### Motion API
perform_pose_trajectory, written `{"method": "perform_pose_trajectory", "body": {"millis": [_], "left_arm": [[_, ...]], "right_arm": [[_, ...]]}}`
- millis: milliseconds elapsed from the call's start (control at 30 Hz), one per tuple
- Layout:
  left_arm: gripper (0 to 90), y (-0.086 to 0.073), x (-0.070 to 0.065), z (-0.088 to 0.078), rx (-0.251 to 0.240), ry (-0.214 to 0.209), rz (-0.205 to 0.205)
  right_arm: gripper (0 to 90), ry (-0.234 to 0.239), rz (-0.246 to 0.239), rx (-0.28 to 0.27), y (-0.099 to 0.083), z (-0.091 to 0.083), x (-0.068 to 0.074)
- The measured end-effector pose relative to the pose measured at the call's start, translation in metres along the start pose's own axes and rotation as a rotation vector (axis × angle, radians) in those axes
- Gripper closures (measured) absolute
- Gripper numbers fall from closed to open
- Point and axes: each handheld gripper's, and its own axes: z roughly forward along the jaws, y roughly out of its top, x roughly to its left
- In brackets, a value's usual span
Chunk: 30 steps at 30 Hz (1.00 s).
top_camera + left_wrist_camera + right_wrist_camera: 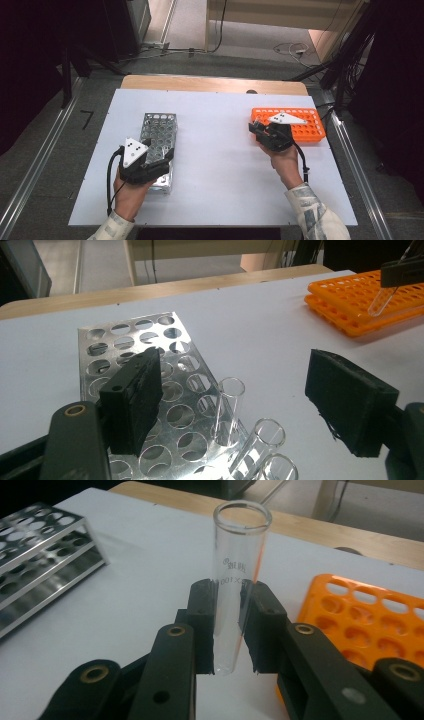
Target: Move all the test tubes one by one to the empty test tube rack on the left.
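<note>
Nearest the lens in the right gripper view, the right gripper (227,630) has its fingers (202,625) pinched narrow on a clear glass test tube (235,580), held upright by its lower half with the open mouth at the top centre of the frame. The tube hangs over the bare white desk (140,580), just left of the orange rack (380,620) at the right edge of that view; in the high view the same gripper (261,131) sits at the near left corner of that rack (307,129) in the right half of the frame. The work looks like moving tubes from the metal rack (159,134) at left centre to the orange one, and by my reading it is early: no tube can be seen standing in the orange rack, this one is in the air and not yet seated, and at least three more tubes (227,412) stand in the near holes of the steel rack, low in the left gripper view. The left gripper (150,162) hovers over that rack's near end with its fingers (132,400) spread wide on either side of those tubes, gripping nothing. There is open desk between the two racks for carrying across; the orange rack lies close to the desk's right edge, so room is tighter there.
</note>
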Motion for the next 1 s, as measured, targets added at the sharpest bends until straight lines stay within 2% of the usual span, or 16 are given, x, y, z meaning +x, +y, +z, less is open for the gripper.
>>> {"method": "perform_pose_trajectory", "body": {"millis": [400,833,1000], "left_arm": [[21.7,0.001,-0.003,-0.002,-0.002,-0.014,0.003],[21.9,0.003,-0.010,-0.004,0.002,-0.036,0.017],[21.9,0.005,-0.015,-0.005,0.007,-0.060,0.020]], "right_arm": [[72.9,0.108,-0.084,0.032,-0.005,0.008,0.046],[72.9,0.171,-0.135,0.046,-0.010,0.011,0.072],[72.9,0.194,-0.167,0.048,-0.011,0.011,0.084]]}}
